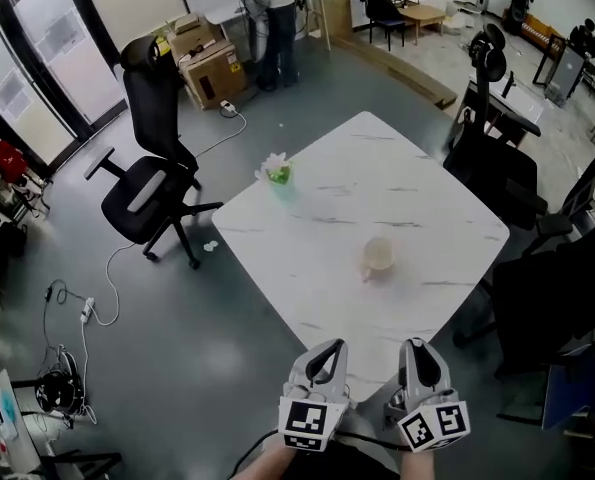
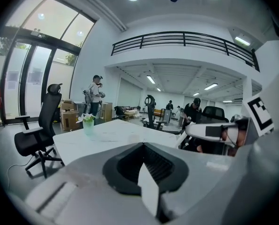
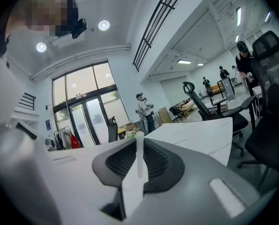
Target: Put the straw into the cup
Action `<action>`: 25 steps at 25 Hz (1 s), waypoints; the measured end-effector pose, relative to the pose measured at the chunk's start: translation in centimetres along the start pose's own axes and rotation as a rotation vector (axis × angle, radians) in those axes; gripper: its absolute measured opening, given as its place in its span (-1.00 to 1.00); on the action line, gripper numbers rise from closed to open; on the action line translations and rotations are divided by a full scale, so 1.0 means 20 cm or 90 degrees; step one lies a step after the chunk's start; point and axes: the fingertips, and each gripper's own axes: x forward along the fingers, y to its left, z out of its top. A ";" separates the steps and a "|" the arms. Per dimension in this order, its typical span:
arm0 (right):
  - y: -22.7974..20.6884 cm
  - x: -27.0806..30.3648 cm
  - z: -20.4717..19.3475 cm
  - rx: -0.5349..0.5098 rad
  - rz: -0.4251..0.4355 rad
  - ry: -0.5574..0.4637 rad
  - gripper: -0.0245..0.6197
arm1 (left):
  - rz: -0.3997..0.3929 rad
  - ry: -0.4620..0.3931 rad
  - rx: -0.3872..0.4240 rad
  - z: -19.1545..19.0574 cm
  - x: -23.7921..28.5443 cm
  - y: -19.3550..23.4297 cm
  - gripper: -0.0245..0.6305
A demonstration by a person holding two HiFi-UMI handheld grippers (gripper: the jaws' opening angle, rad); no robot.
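The left gripper [image 1: 328, 352] and right gripper [image 1: 418, 349] have light grey moulded shells with rounded jaws. Inner jaw faces are black and ribbed. Each carries a white cube [image 1: 307, 424] printed with black square markers.

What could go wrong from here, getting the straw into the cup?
1. The straw sticks out thin and unsupported from the right hand-held gripper. It may tilt or slip and miss the cup.
2. The cup stands free on the table, away from both grippers. A sideways nudge might tip it, since the left hand-held gripper isn't steadying it.
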 end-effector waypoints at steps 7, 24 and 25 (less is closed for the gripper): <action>-0.09 0.25 0.09 -0.012 -0.033 0.002 -0.78 | -0.030 0.000 0.014 0.12 0.28 0.09 -0.92; -0.26 0.70 0.13 -0.020 -0.072 0.017 -0.78 | -0.075 0.050 -0.010 0.09 0.68 0.23 -0.92; -0.27 0.73 0.13 -0.021 -0.074 0.019 -0.78 | -0.078 0.054 -0.010 0.08 0.70 0.23 -0.92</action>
